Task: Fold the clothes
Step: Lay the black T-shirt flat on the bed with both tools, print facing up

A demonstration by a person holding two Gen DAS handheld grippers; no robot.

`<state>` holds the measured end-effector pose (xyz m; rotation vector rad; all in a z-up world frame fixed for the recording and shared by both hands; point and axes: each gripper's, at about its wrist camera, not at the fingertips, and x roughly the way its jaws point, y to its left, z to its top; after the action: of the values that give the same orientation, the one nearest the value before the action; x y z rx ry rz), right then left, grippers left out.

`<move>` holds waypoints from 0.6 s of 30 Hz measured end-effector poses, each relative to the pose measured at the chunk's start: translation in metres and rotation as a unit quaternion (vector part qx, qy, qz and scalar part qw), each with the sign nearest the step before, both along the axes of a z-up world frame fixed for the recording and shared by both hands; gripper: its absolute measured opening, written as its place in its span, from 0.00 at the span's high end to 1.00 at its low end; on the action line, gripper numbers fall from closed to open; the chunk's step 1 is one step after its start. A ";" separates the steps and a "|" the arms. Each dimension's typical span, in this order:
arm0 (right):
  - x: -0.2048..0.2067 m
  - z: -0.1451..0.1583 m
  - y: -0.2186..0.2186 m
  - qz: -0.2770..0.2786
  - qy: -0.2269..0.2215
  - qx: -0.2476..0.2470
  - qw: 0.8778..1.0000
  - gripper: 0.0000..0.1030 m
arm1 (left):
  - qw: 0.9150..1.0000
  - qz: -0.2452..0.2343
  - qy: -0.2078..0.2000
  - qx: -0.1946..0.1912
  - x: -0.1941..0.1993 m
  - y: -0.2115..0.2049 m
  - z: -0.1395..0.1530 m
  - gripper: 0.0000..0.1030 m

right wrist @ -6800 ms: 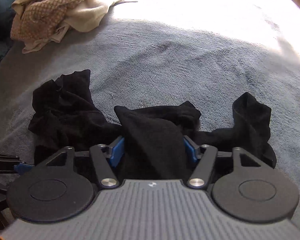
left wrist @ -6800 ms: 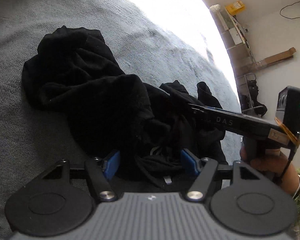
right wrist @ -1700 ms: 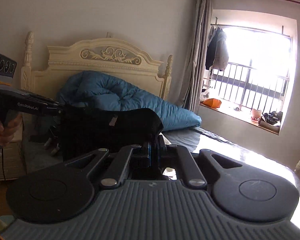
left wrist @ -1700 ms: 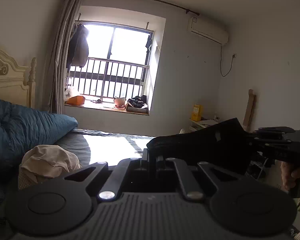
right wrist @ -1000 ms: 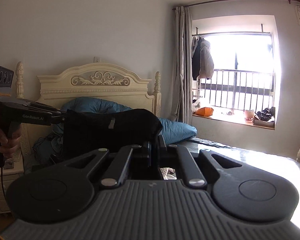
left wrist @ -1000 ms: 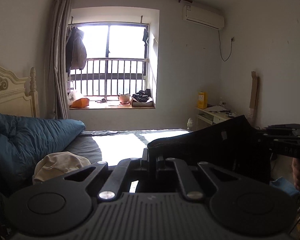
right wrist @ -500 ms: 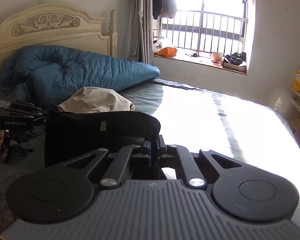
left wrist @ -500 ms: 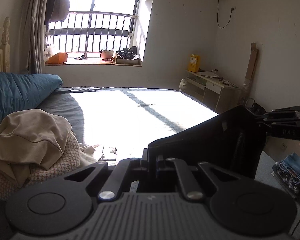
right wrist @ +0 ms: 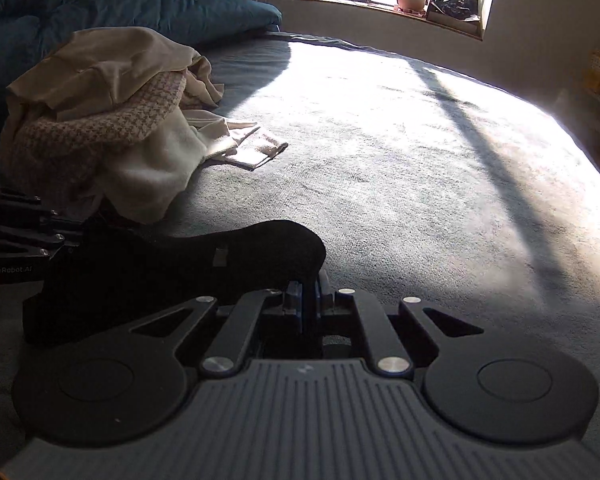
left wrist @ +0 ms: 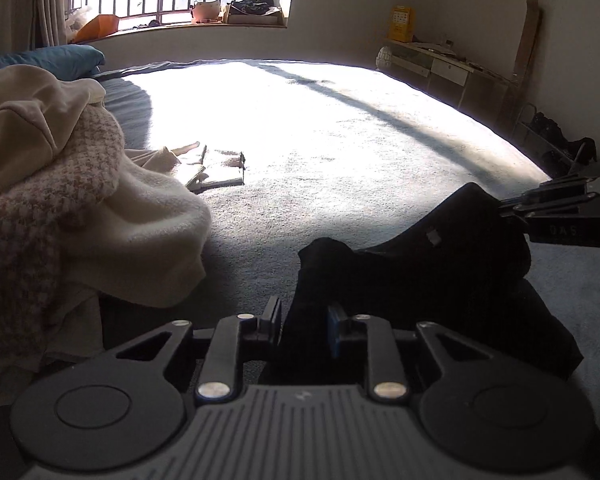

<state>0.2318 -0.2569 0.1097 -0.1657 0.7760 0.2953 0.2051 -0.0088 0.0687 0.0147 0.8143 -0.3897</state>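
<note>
Your left gripper [left wrist: 304,320] is opening: its jaws stand apart with a corner of the black garment [left wrist: 412,276] between them, and the pads no longer press on the cloth. Your right gripper [right wrist: 309,300] is pressed together, pinching the garment's other top corner. The garment lies low across the grey bed cover [right wrist: 400,184], stretched between your two grippers. Just beside it on the left sits the pile of cream and pink clothes [right wrist: 112,120].

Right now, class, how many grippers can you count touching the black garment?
2: the left gripper, opening around its near edge, and the right gripper, clamped on the black garment at the other end.
</note>
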 end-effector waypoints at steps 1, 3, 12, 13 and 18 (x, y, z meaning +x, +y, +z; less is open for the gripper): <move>0.004 -0.013 -0.001 -0.008 0.011 0.006 1.000 0.94 | 1.000 0.004 0.010 -0.001 -0.001 0.000 -0.008 0.53; 0.012 -0.039 -0.011 -0.027 0.040 0.037 0.998 0.90 | 0.999 0.017 0.026 -0.004 -0.005 0.003 -0.020 0.42; -0.013 -0.026 -0.071 -0.119 0.060 0.148 0.980 0.42 | 0.994 0.104 0.025 -0.039 -0.057 0.024 0.022 0.25; -0.022 -0.018 -0.080 -0.120 0.055 0.156 0.979 0.41 | 0.993 0.111 0.023 -0.042 -0.067 0.024 0.030 0.25; -0.090 0.025 -0.129 -0.101 0.070 0.207 0.971 0.35 | 0.987 0.138 0.052 -0.060 -0.137 0.015 0.067 0.24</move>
<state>0.1419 -0.3863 0.1347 0.3296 0.8472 0.2716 0.0682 0.0060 0.1359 -0.2308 0.8809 -0.1783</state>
